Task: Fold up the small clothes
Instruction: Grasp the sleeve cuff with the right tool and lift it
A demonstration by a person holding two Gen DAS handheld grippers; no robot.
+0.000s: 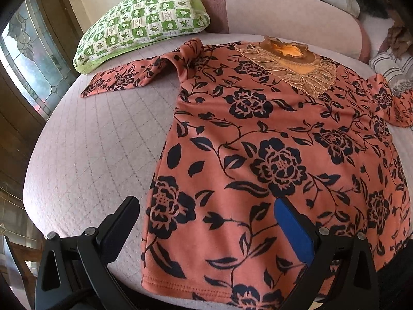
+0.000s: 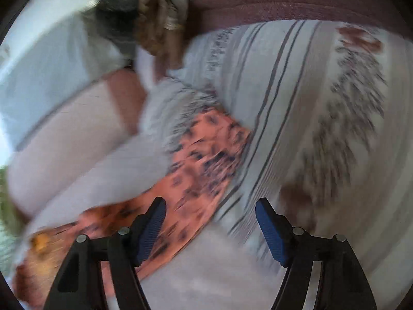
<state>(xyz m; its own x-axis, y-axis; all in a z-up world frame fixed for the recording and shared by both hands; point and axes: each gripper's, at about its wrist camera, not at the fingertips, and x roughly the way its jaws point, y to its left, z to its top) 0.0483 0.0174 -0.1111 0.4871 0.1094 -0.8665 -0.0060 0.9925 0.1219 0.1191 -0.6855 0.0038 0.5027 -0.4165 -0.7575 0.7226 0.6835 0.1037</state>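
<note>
An orange top with black flowers and a gold lace collar (image 1: 258, 134) lies flat, front up, on the pale quilted bed (image 1: 98, 149). Its left sleeve (image 1: 134, 75) stretches out to the left. My left gripper (image 1: 206, 206) is open and hovers over the hem, with its blue-padded finger (image 1: 291, 227) above the cloth. In the blurred right wrist view, my right gripper (image 2: 210, 206) is open just above the right sleeve (image 2: 204, 160), which lies partly on a striped blanket (image 2: 296, 98).
A green checked pillow (image 1: 144, 18) lies at the back left of the bed. A pink padded headboard (image 1: 271, 7) runs along the back. A window (image 1: 25, 59) is at the left. Dark and brown bundled cloth (image 2: 144, 20) sits near the headboard.
</note>
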